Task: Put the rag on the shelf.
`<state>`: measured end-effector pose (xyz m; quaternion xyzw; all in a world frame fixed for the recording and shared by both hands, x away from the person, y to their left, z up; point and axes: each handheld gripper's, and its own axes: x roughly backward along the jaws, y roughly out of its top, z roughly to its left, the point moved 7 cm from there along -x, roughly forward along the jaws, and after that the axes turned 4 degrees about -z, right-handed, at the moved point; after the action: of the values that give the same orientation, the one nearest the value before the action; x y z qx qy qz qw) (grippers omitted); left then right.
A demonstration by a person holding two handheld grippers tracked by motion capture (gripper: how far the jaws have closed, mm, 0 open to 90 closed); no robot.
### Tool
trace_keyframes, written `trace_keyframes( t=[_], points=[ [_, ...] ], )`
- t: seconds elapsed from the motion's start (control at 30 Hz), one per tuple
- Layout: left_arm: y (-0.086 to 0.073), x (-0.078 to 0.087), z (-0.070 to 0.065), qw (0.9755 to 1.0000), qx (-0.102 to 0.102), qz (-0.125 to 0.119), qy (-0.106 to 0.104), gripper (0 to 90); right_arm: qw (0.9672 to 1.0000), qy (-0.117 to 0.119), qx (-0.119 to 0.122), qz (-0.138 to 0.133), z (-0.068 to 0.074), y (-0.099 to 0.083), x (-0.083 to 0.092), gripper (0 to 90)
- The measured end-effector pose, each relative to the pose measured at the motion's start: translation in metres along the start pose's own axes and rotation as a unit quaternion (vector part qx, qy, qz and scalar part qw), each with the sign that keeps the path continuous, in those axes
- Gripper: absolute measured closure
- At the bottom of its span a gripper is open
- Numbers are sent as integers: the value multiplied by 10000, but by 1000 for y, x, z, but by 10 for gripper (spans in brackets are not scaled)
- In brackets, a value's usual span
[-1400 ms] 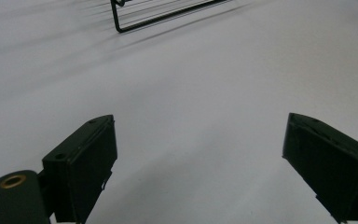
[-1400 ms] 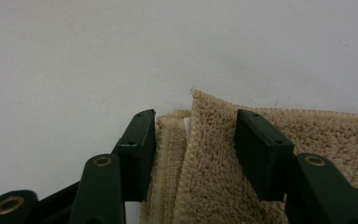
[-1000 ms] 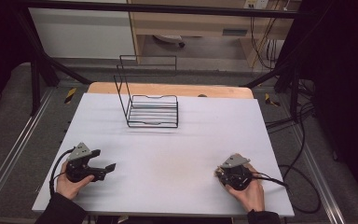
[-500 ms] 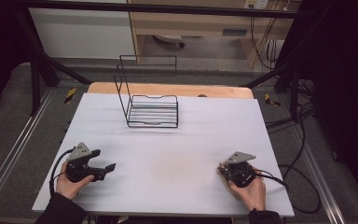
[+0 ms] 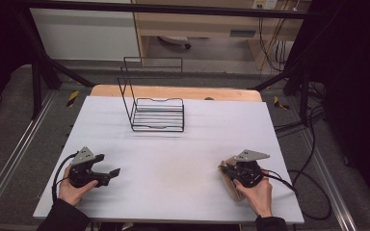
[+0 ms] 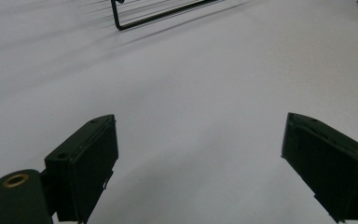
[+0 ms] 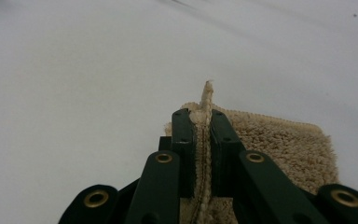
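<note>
The table [image 5: 173, 144] takes up most of the room in front of me, its white top running from the person's side out to a strip of bare wood at the far edge. Toward that far edge, a little left of the middle, stands a black wire rack [image 5: 156, 113], its flat grid base on the tabletop and a tall wire frame rising at its back and left side. From the left gripper view a corner of the rack [image 6: 135, 18] shows well ahead, with plain white surface between.

At the near left corner a hand [image 5: 72, 190] holds the left gripper [image 5: 108, 174] low over the table, pointing toward the middle. Its jaws stand wide apart with nothing between them, just bare tabletop.

At the near right a hand [image 5: 257, 195] holds the right gripper [image 5: 226, 169], also pointing inward. It has just been closing and is now clamped tight on the edge of a beige towel [image 5: 231, 185]. In the right gripper view the towel [image 7: 284, 144] lies flat on the table under and beside the gripper, its stitched hem pinched up between the two jaws, with a short tuft of thread poking out past the tips. The towel sits well apart from the rack, near the table's front right corner.
</note>
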<state>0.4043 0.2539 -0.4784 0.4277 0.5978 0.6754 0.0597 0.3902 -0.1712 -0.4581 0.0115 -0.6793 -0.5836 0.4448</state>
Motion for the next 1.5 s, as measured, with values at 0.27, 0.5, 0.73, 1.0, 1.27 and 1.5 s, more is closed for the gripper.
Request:
trace_keyframes(
  t=[0.27,0.5,0.73,1.0,1.27,1.5],
  points=[
    [0,1,0,10000,19,-18,3,105,9996,239,37,-125,25,28,-24,830],
    [0,1,0,10000,26,-29,-1,105,9992,377,102,-129,45,47,-47,830],
    [0,1,0,10000,17,-12,-2,105,9985,514,130,-127,64,59,-71,830],
    [0,1,1,10000,18,-7,-1,105,9976,652,236,-61,87,67,-102,829],
    [0,1,1,10000,15,-11,-3,105,9972,711,222,20,102,68,-132,827],
    [0,0,1,10000,-6,15,-7,106,9965,782,259,115,111,65,-149,823]
  ],
)
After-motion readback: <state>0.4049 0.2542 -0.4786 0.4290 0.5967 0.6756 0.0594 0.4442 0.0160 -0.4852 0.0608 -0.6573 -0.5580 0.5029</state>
